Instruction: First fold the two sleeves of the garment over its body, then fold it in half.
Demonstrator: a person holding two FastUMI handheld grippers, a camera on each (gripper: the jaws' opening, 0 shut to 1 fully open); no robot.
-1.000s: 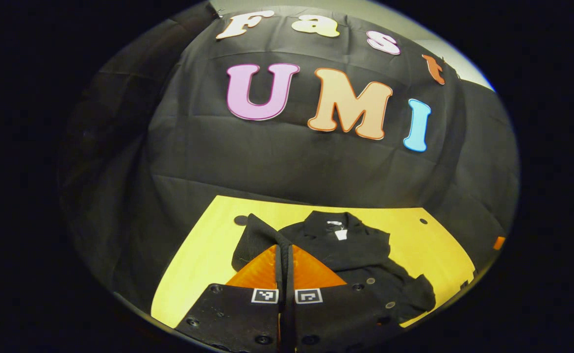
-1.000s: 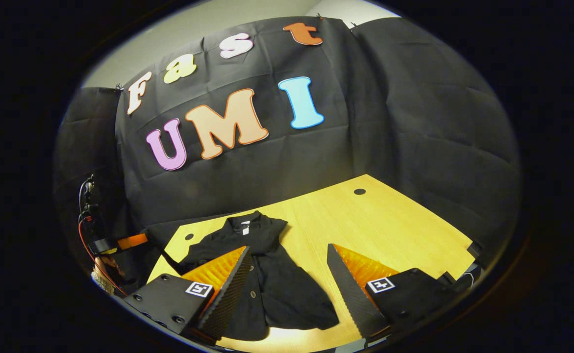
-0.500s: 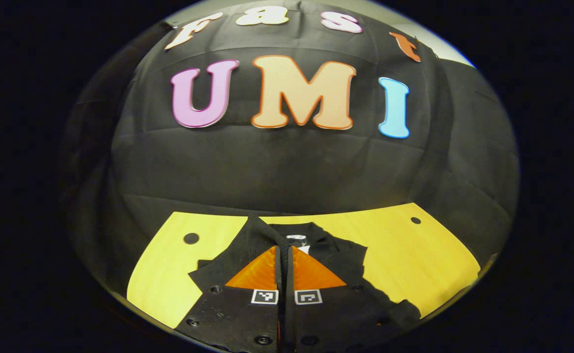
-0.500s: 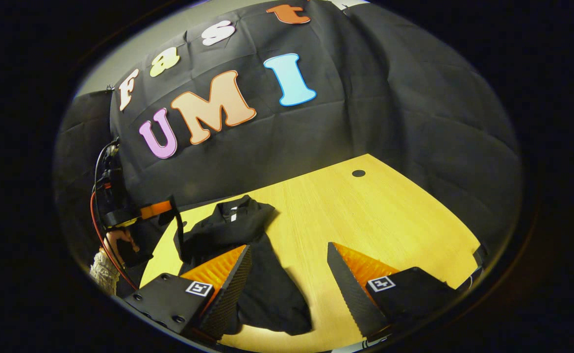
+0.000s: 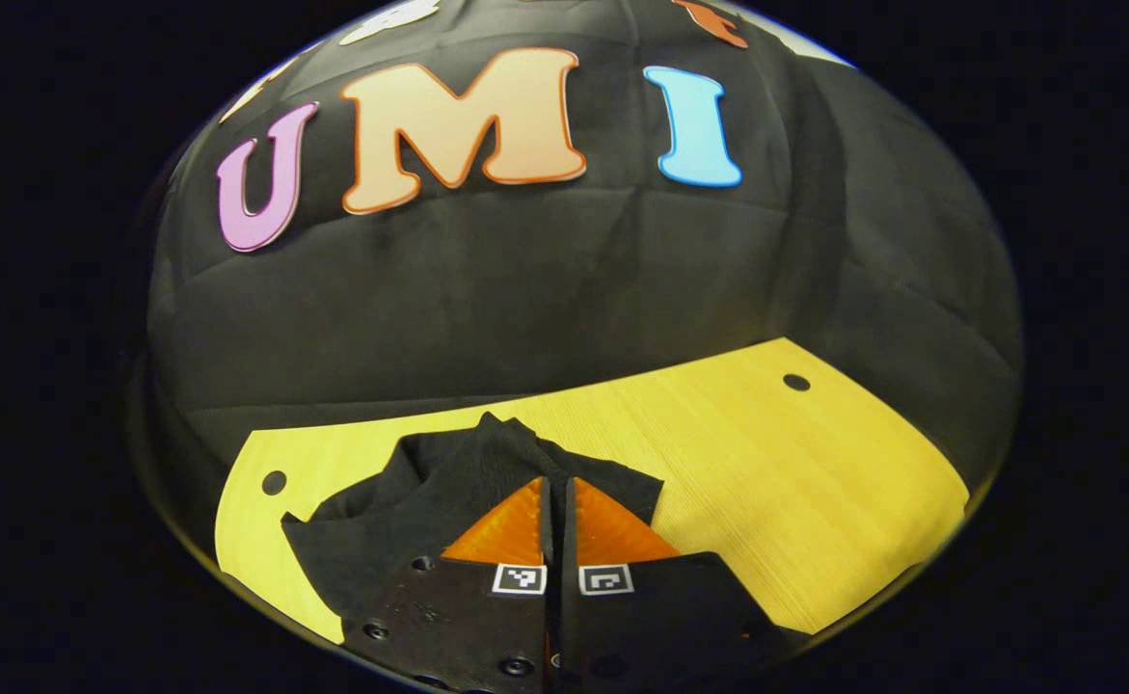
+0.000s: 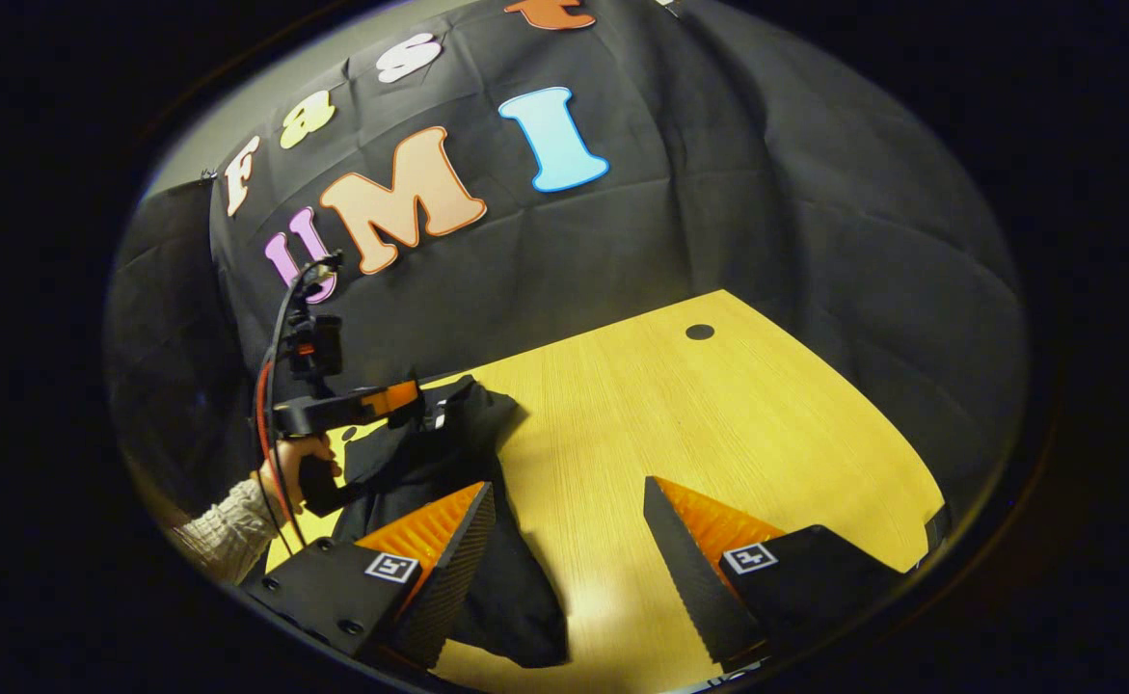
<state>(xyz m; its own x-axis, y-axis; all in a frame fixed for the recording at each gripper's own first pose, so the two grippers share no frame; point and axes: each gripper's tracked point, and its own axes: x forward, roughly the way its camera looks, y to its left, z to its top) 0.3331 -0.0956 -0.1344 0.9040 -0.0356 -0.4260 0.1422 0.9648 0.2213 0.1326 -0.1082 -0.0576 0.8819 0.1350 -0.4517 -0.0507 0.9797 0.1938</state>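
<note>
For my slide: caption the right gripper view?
Right tool open above the table; left tool lifts the black garment.

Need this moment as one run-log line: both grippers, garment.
left gripper: shut on garment, sleeve lifted over body | right gripper: open, idle above table | halving fold: not done
</note>
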